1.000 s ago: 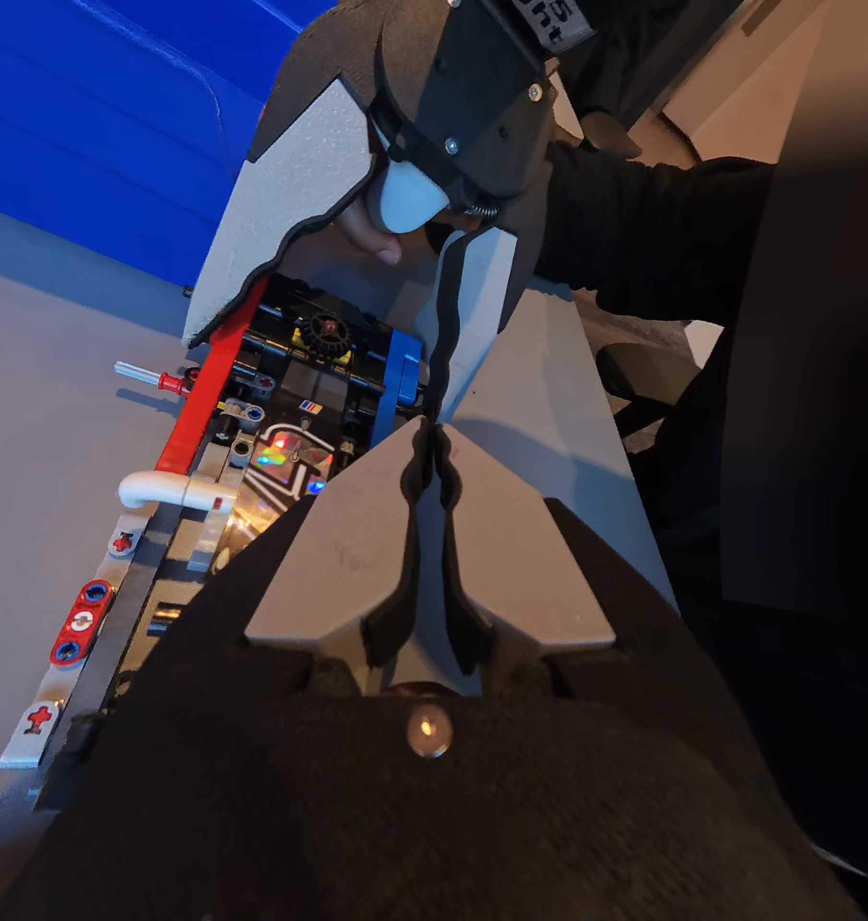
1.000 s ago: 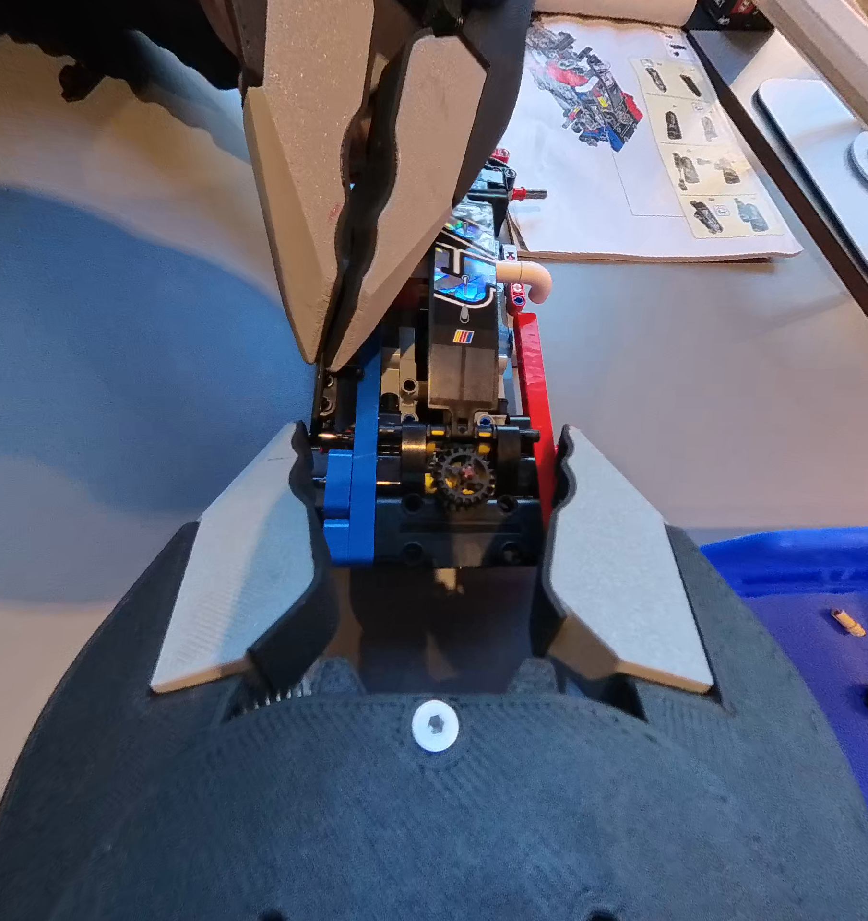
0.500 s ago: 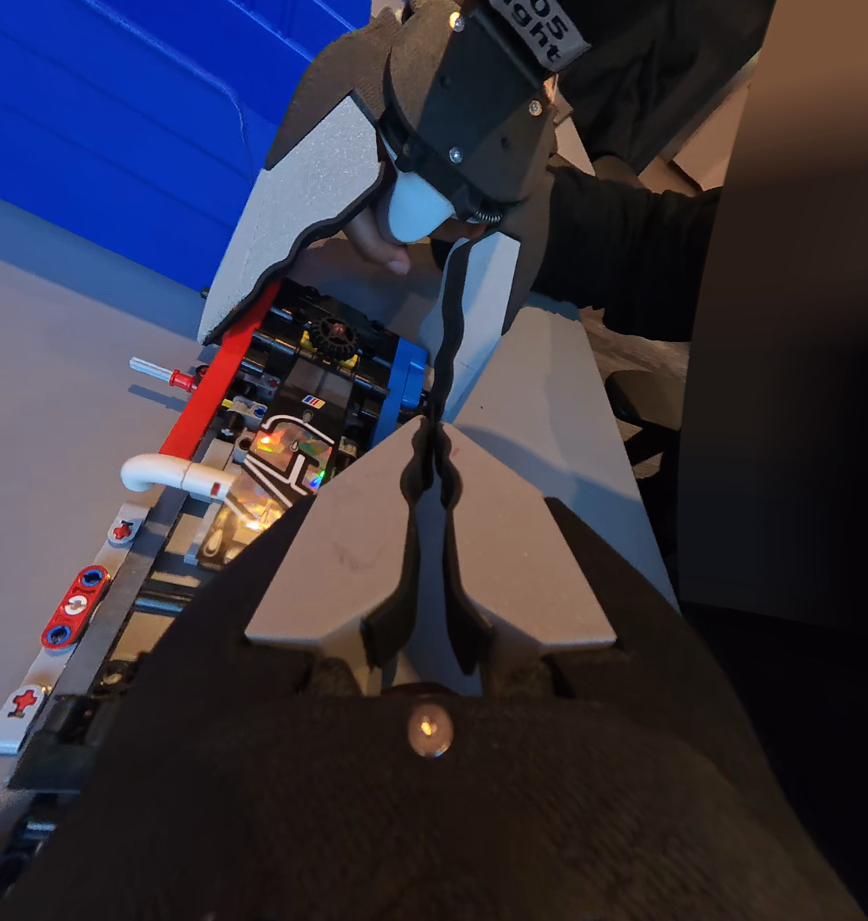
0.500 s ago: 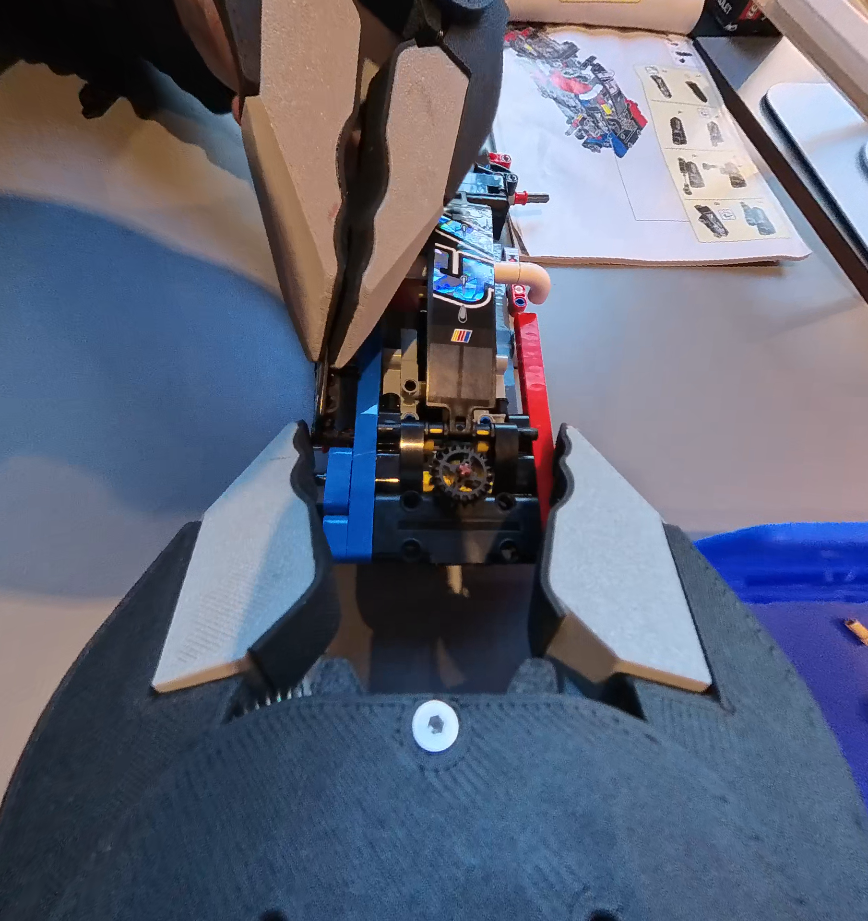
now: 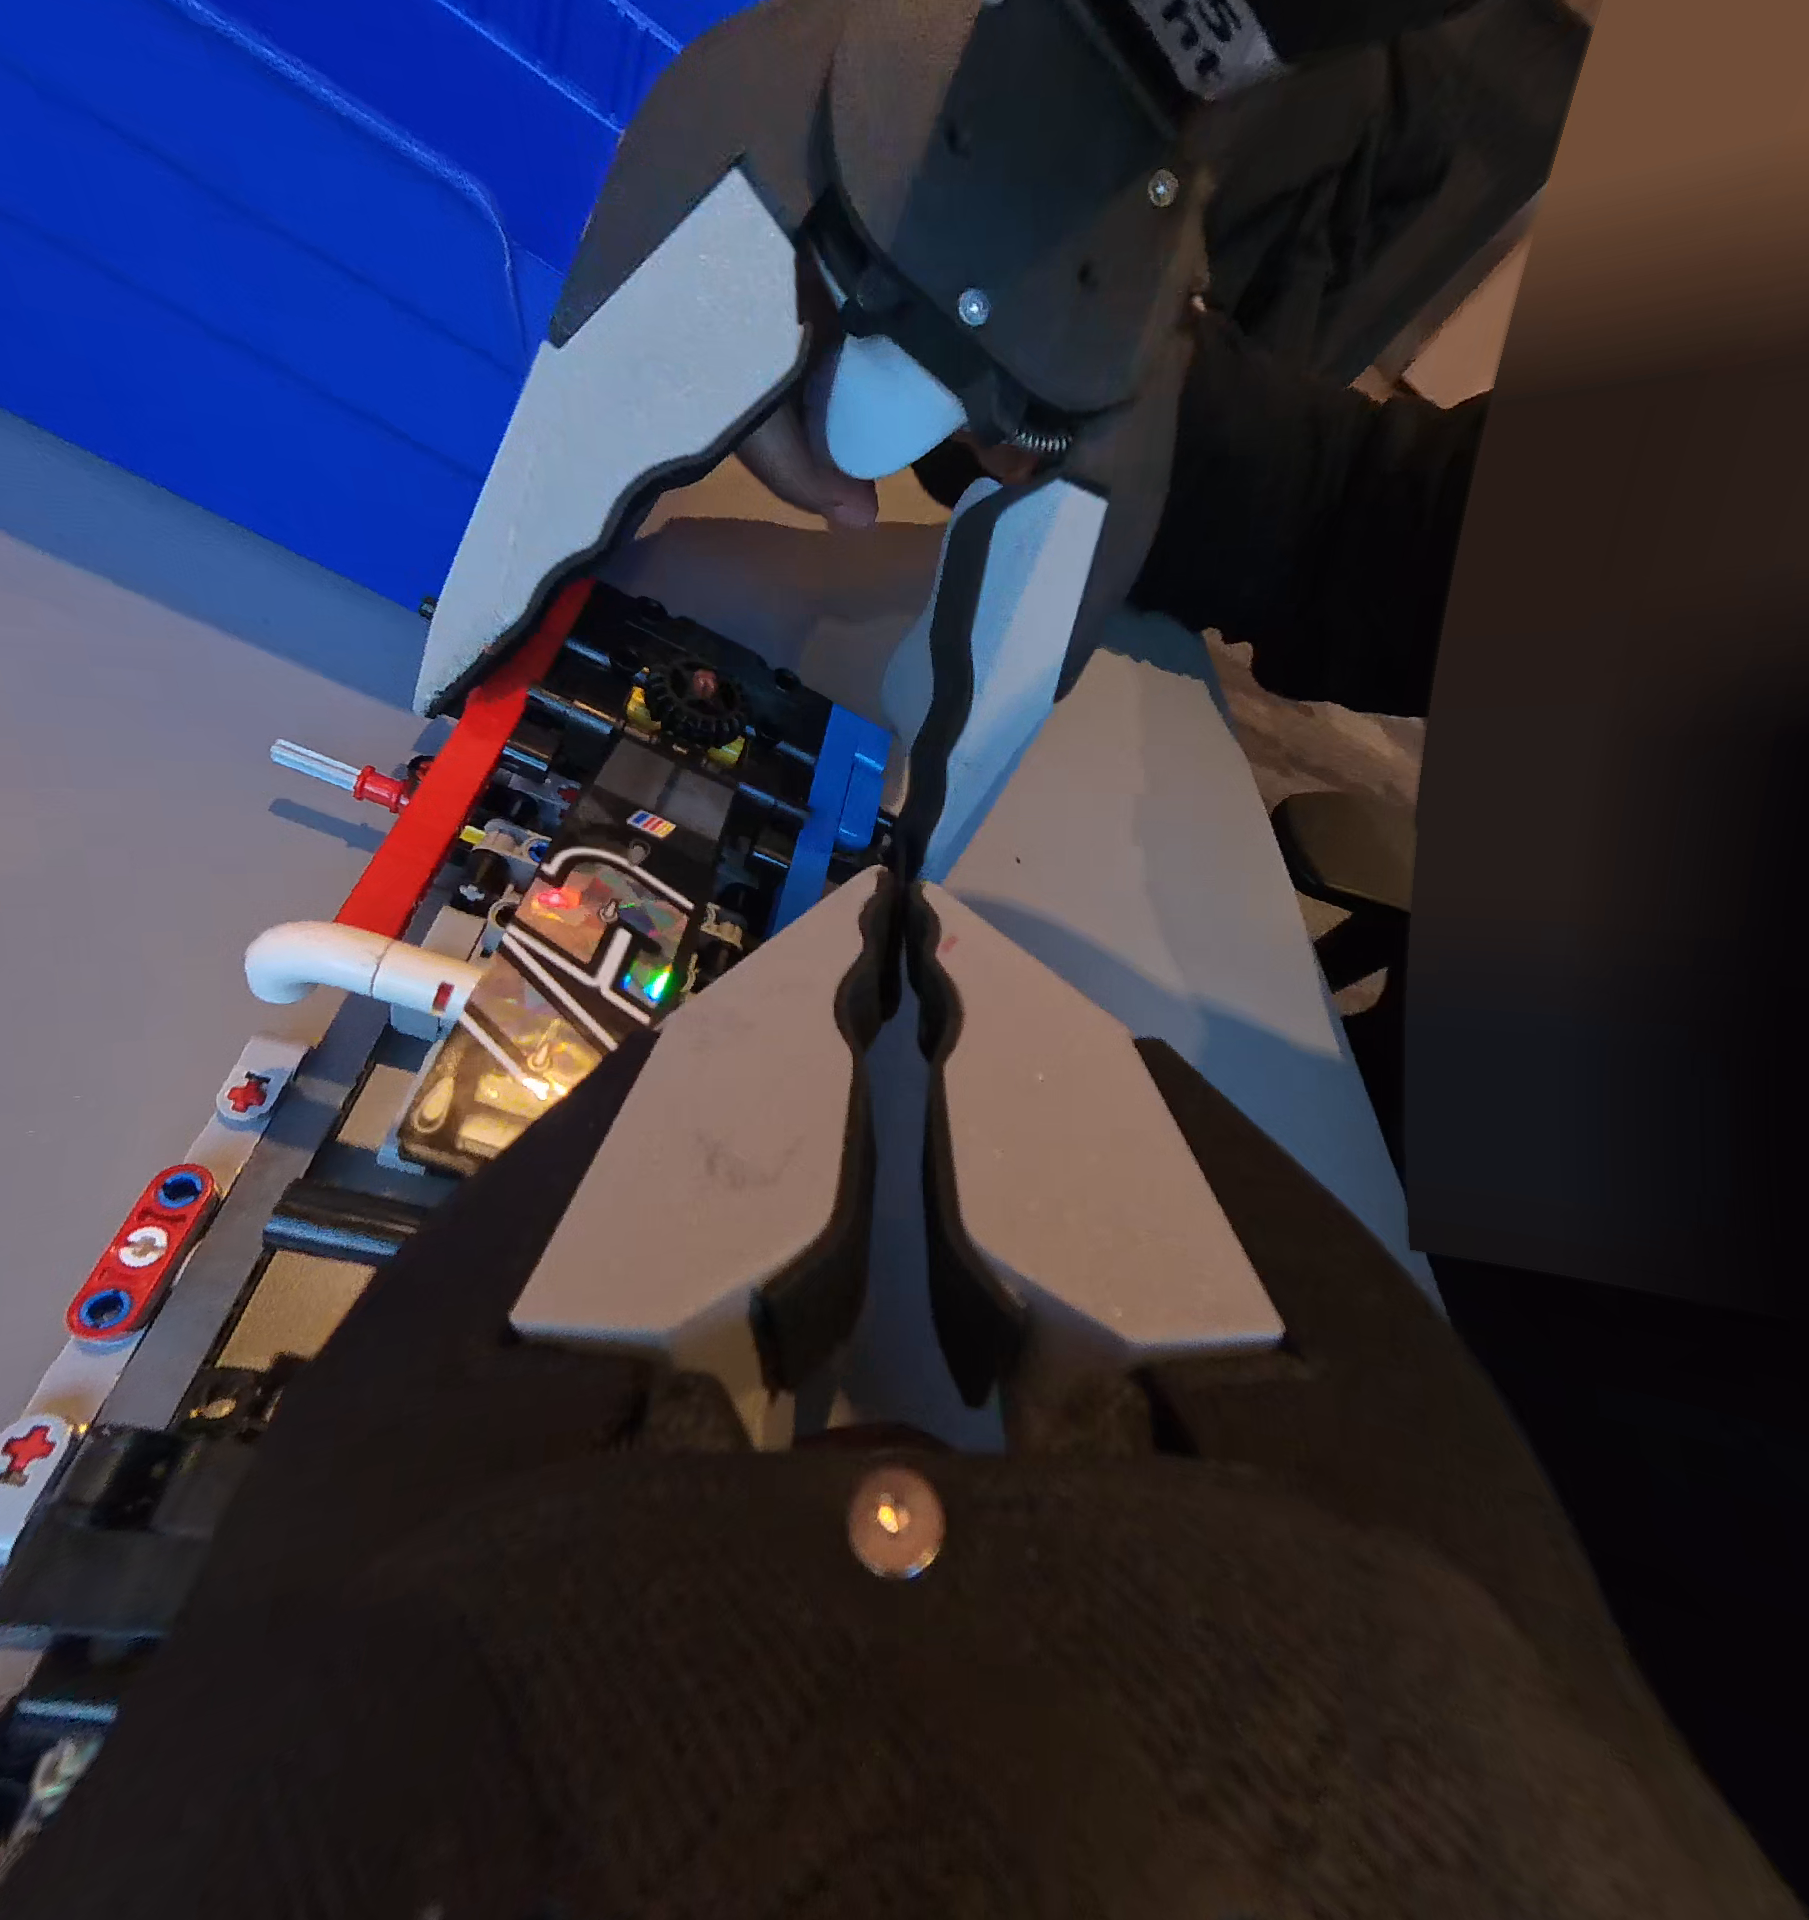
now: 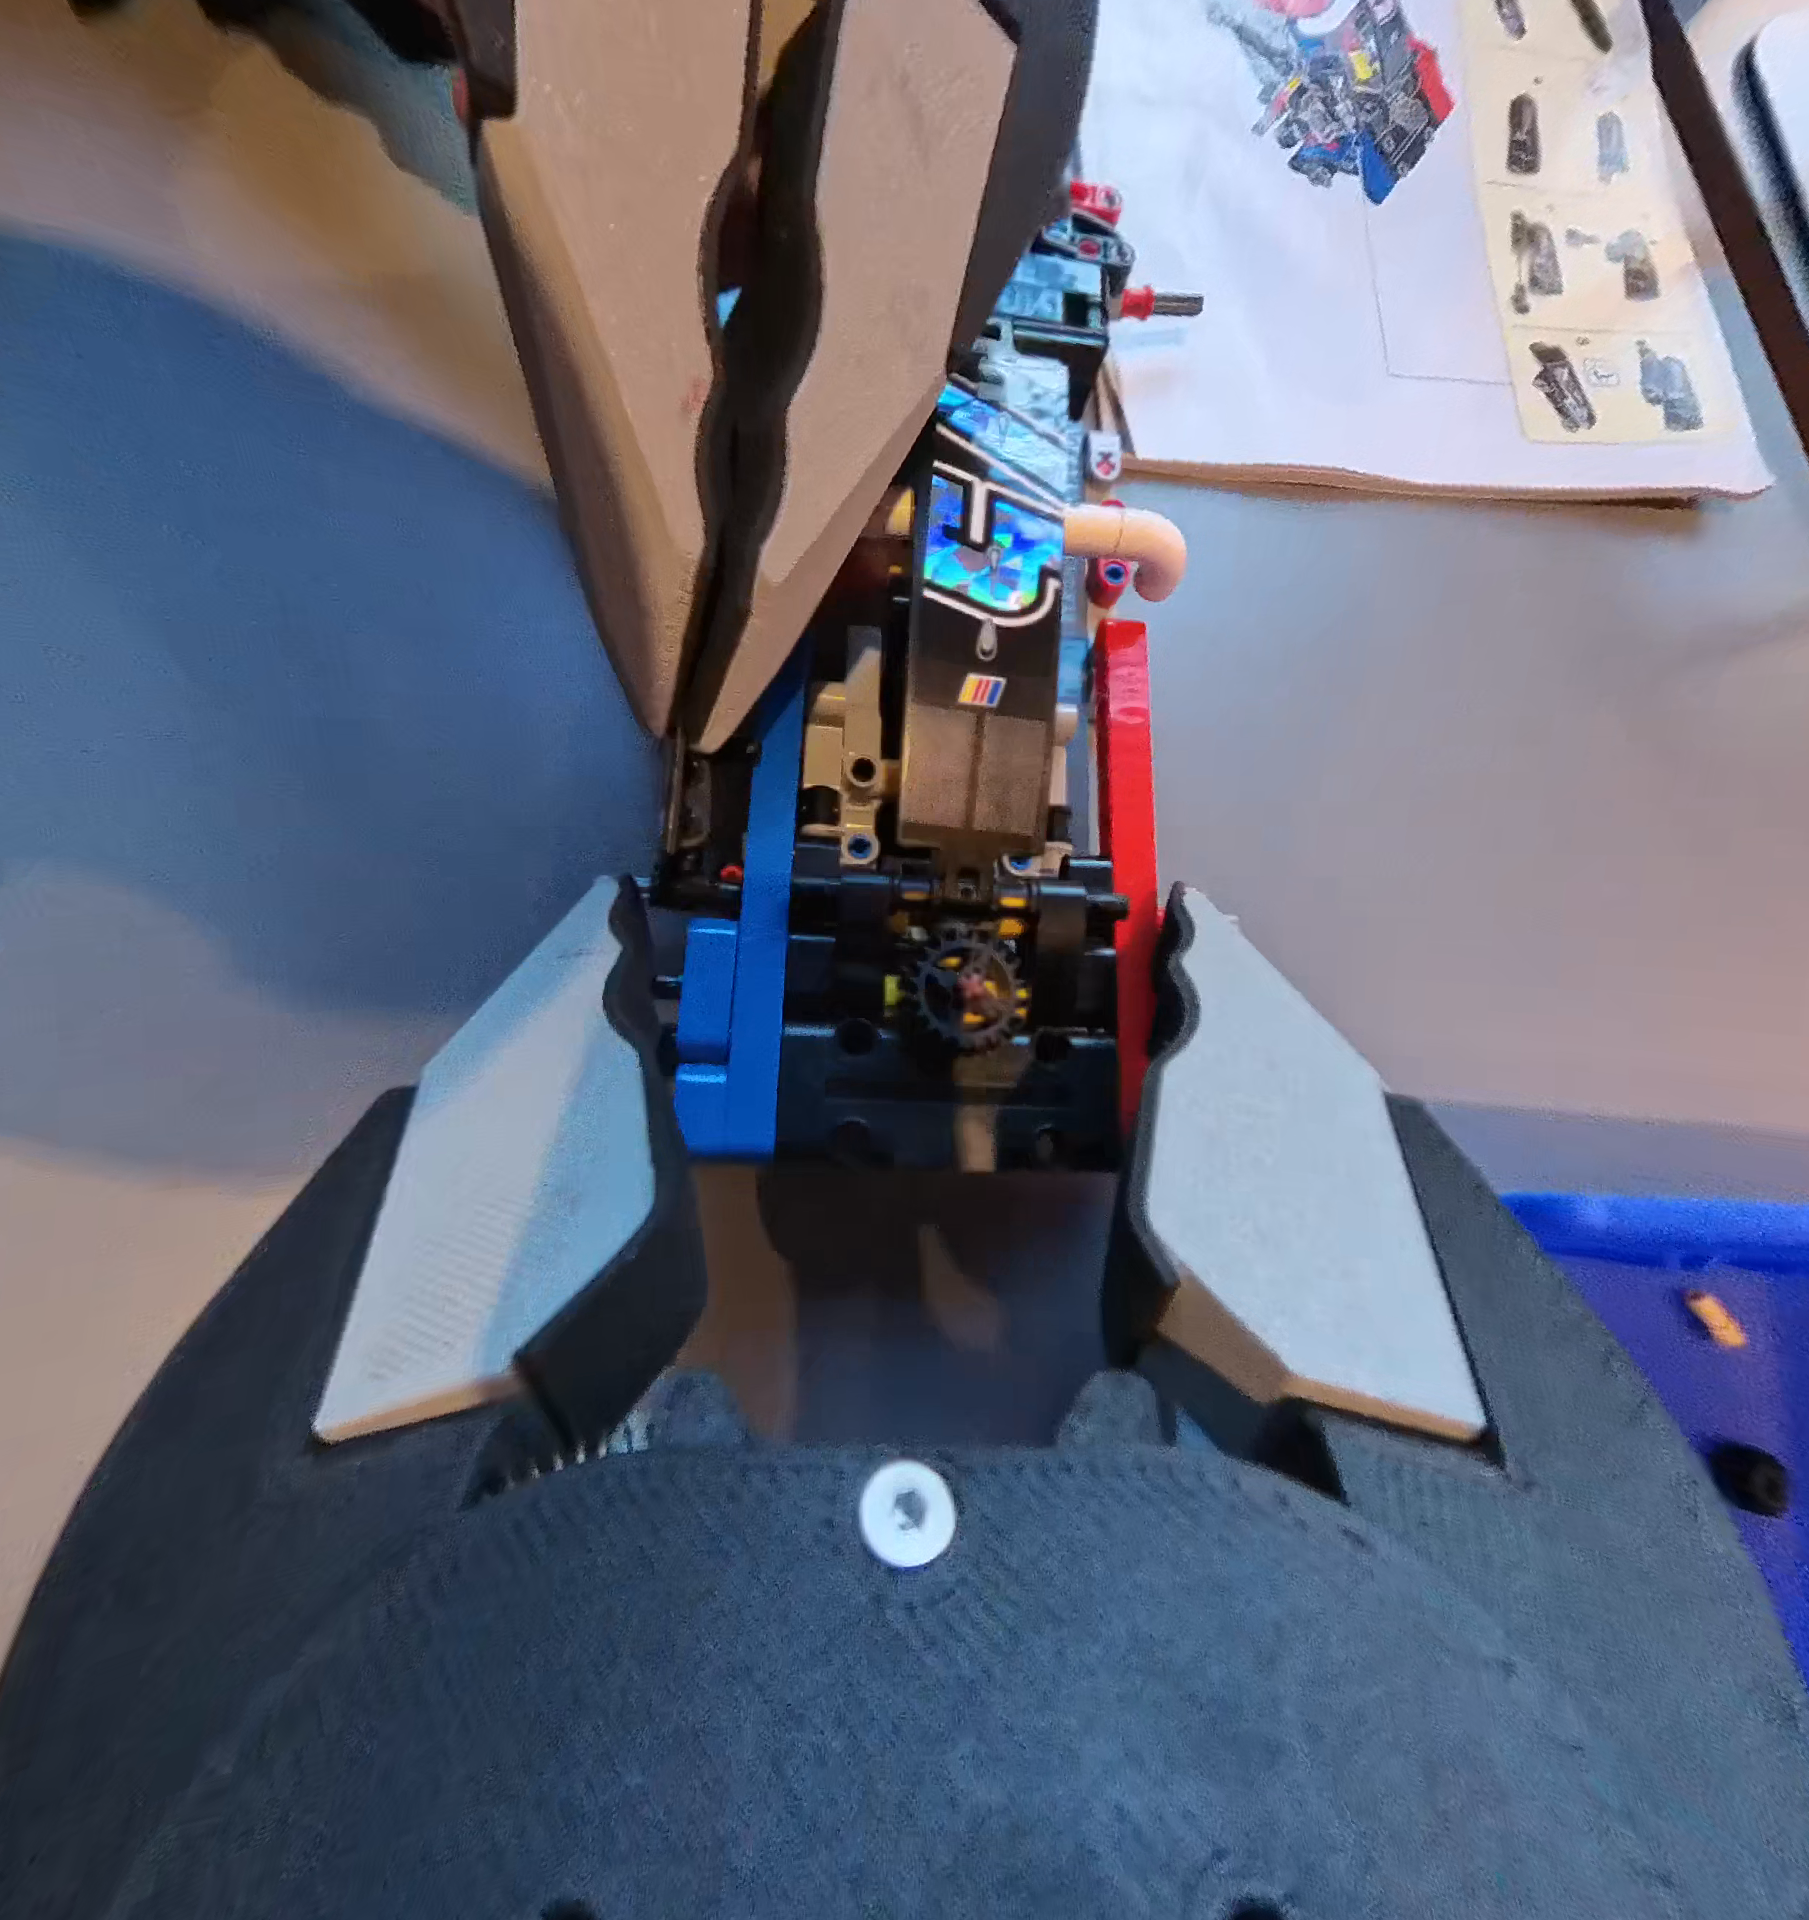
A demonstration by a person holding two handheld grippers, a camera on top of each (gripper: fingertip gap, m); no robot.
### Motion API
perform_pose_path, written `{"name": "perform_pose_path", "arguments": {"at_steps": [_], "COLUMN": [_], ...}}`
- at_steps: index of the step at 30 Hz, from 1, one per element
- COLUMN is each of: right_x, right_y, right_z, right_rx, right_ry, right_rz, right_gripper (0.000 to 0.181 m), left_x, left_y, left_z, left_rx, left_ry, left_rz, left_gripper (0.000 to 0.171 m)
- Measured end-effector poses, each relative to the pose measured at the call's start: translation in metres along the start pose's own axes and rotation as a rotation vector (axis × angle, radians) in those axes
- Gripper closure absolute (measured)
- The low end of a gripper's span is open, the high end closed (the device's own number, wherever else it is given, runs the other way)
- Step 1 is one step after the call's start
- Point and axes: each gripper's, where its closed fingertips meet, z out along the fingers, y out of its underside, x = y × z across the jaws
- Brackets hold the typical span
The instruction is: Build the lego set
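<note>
Right claw [image 6: 900, 997] clamps model [image 6: 941, 935] beside bin [image 6: 1710, 1351].

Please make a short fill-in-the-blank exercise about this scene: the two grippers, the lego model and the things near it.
1. The right gripper is clamped across the end of the lego model, between its red beam and its ____ beam.
2. The left gripper has its fingers ____.
3. The white curved pipe sticks out on the side of the ____ beam.

Missing words: blue; shut; red
</note>
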Motion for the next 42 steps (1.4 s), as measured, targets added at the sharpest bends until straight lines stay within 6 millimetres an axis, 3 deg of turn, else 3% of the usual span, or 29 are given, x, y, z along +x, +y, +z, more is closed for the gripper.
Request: {"name": "perform_pose_path", "arguments": {"at_steps": [10, 14, 21, 28, 42], "right_x": [0.001, -0.007, -0.026, -0.025, -0.018], "right_y": [-0.003, -0.007, -0.011, -0.014, -0.016], "right_z": [0.001, -0.002, 0.004, 0.006, 0.011], "right_rx": [0.053, 0.104, 0.083, 0.077, 0.082], "right_ry": [0.003, -0.029, 0.019, 0.003, -0.003], "right_rz": [0.036, 0.066, 0.006, 0.003, 0.018], "right_gripper": [0.089, 0.092, 0.087, 0.088, 0.085], "left_x": [-0.002, 0.004, 0.024, 0.025, 0.018], "left_y": [-0.002, -0.001, 0.024, 0.023, 0.02], "left_z": [-0.004, -0.005, -0.005, -0.007, -0.011], "left_rx": [0.06, 0.076, -0.004, -0.044, -0.038], "left_ry": [-0.008, 0.01, -0.039, -0.097, -0.06], "left_rz": [-0.019, -0.035, 0.107, 0.217, 0.149], "left_gripper": [0.171, 0.171, 0.171, 0.171, 0.171]}}
